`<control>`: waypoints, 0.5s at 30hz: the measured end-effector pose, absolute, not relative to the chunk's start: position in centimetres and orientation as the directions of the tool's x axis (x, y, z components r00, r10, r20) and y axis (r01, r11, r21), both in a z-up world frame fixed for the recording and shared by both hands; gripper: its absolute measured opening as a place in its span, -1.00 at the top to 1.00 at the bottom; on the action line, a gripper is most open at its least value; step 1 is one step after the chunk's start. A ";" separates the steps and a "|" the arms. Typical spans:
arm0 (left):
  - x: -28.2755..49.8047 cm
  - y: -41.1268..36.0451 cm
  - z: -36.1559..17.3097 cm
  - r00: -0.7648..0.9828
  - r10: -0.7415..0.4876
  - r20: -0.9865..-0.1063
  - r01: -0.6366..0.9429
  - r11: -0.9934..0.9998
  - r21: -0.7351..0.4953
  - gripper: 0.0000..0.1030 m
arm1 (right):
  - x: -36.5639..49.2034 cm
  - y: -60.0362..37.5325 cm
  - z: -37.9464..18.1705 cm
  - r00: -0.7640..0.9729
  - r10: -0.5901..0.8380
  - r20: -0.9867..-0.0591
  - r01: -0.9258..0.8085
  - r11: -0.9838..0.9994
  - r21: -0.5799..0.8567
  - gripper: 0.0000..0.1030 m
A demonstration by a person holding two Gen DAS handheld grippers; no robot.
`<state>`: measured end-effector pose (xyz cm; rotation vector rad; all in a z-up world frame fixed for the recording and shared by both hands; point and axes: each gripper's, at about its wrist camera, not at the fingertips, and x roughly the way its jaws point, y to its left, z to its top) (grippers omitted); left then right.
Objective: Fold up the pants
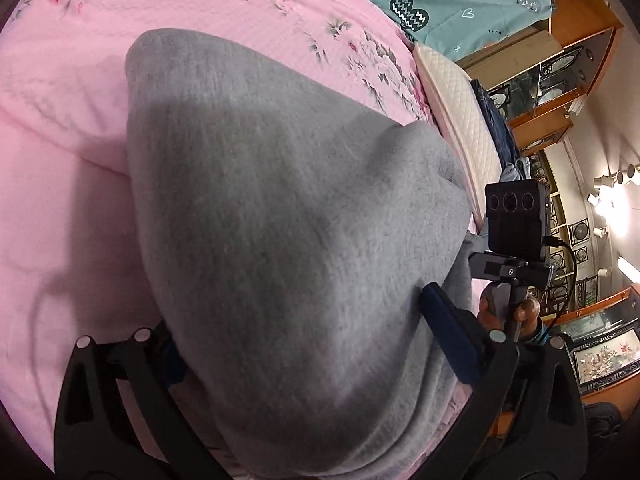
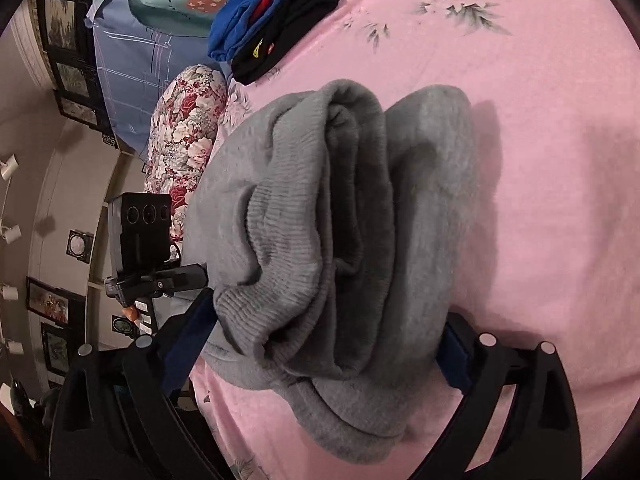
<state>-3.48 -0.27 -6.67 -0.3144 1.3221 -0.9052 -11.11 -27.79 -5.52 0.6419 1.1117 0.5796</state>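
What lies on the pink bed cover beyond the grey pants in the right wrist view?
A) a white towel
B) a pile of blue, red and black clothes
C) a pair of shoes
B: beyond the grey pants, a pile of blue, red and black clothes lies on the pink bed cover.

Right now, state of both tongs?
Left tongs: shut on the folded grey fleece pants.
Right tongs: shut on the same pants, at the ribbed bunched end.

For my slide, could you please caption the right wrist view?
Right gripper straddling folded grey pants on a pink floral bedspread.
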 end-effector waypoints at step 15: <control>-4.8 -2.5 -5.4 0.065 -0.563 -0.824 0.487 0.739 -0.466 -0.96 | -11.3 -26.8 -5.2 0.335 0.671 -0.662 -0.172 0.734 0.657 -0.96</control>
